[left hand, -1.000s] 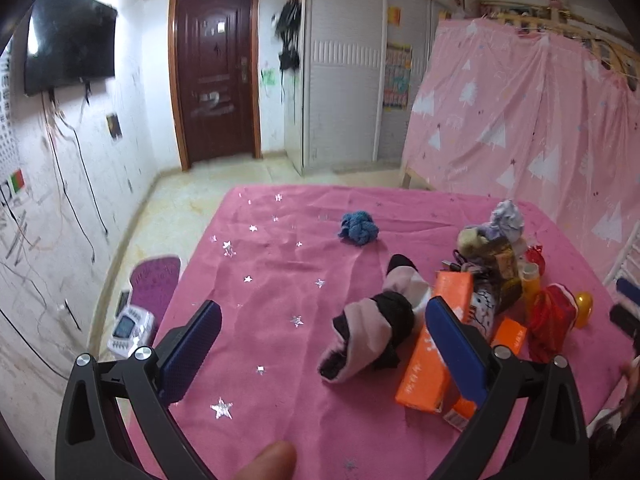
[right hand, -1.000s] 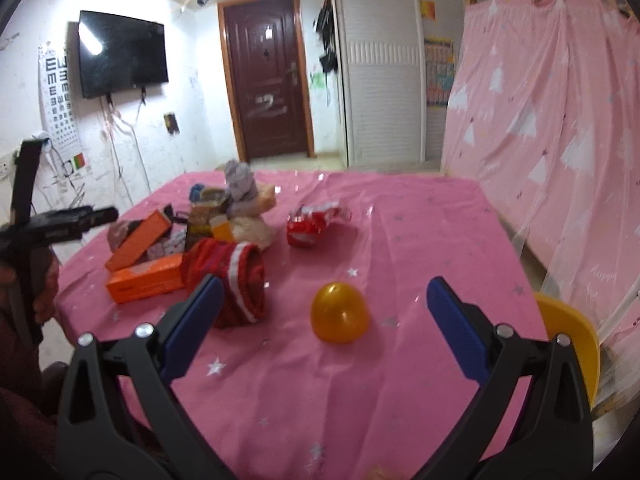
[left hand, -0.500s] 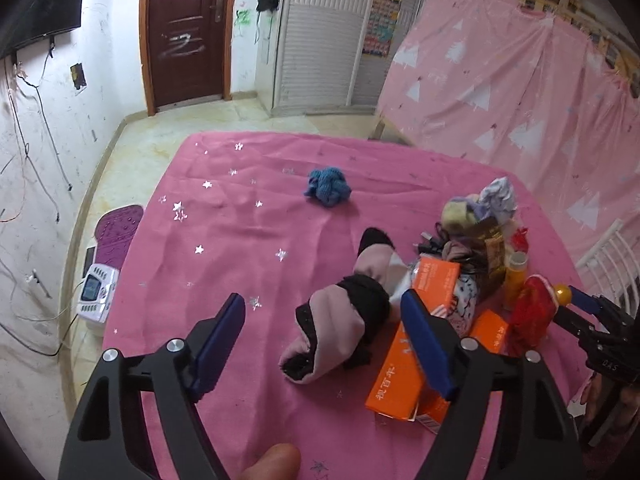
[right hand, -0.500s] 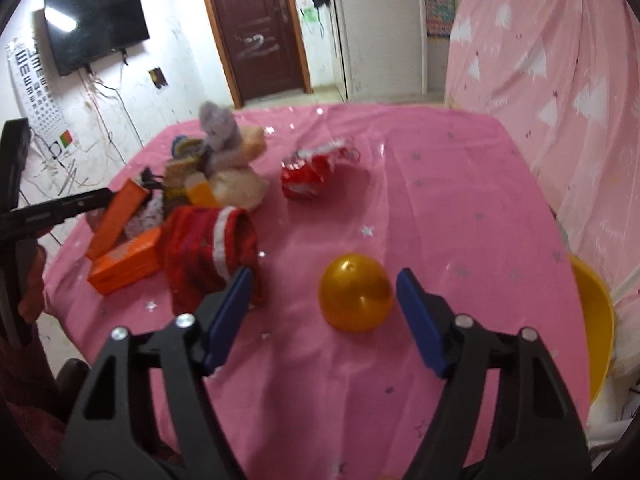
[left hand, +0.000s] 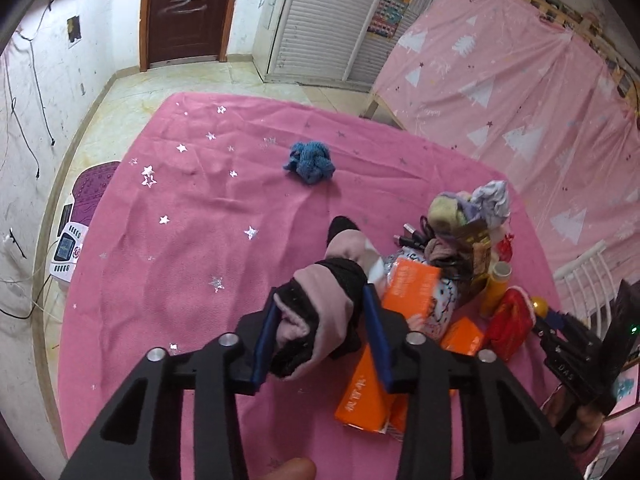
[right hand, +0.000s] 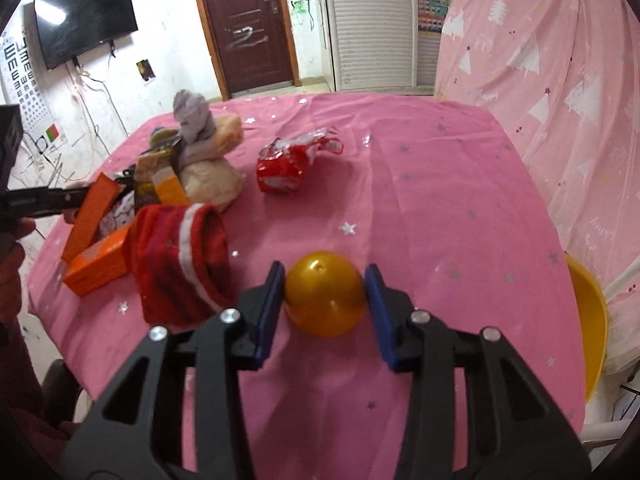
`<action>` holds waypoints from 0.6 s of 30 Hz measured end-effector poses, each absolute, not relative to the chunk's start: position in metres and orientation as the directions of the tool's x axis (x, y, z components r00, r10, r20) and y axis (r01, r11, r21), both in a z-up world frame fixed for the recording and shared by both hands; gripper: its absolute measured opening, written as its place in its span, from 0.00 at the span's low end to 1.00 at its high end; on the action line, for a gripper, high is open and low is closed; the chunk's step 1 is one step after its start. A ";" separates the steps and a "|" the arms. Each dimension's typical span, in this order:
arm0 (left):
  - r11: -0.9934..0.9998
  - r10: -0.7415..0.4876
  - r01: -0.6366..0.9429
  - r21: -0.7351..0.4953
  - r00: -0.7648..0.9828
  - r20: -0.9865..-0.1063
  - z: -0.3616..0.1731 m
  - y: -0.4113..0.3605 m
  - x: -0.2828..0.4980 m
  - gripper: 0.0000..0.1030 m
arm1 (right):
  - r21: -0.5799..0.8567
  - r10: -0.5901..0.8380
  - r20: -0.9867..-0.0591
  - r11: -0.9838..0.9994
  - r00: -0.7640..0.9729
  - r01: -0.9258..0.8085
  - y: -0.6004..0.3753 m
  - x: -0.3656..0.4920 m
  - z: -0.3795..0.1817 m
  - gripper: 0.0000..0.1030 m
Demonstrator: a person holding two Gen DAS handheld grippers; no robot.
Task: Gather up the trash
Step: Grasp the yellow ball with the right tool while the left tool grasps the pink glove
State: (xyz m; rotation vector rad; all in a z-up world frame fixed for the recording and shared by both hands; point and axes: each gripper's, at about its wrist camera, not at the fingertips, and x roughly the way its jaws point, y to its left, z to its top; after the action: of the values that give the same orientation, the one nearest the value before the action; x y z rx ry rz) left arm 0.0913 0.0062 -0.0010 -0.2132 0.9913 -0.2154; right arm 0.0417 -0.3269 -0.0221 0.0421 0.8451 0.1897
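Room was pretty lived-in. Dark brown door (right hand: 245, 24) sat at 12 o'clock in the right wrist view, with a wall-mounted TV (right hand: 85, 16) at 10 o'clock and an eye chart (right hand: 18, 68) left of that, loose cables dangling below. White louvered wardrobe doors (right hand: 376, 20) stood just right of the door. A pink tree-print sheet (left hand: 520, 92) hung at 2 o'clock. On the floor at 9 o'clock lay a purple massager mat (left hand: 90, 188) with its white controller (left hand: 67, 250).

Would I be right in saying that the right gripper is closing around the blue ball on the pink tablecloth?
Not quite: the ball is gold, not blue. The right wrist view shows it between the closing jaws of the right gripper, on the pink tablecloth.
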 end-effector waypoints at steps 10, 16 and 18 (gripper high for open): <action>0.978 -0.191 0.062 -0.198 0.642 -0.742 0.040 0.005 0.074 0.26 | 0.114 0.179 -0.703 0.984 0.689 -0.139 -0.336 0.043 -0.007 0.38; 0.977 -0.210 0.112 -0.182 0.672 -0.710 0.068 -0.017 0.072 0.26 | 0.141 0.160 -0.681 0.986 0.715 -0.086 -0.369 0.046 0.003 0.38; 0.974 -0.227 0.148 -0.172 0.680 -0.698 0.080 -0.035 0.072 0.26 | 0.141 0.141 -0.670 0.988 0.729 -0.063 -0.382 0.045 0.008 0.38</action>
State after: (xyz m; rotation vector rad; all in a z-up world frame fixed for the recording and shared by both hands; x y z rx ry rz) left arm 0.0717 -0.0346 0.0801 -0.1045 0.7966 -0.2108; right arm 0.0446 -0.3822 0.0076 0.1110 0.7460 0.1126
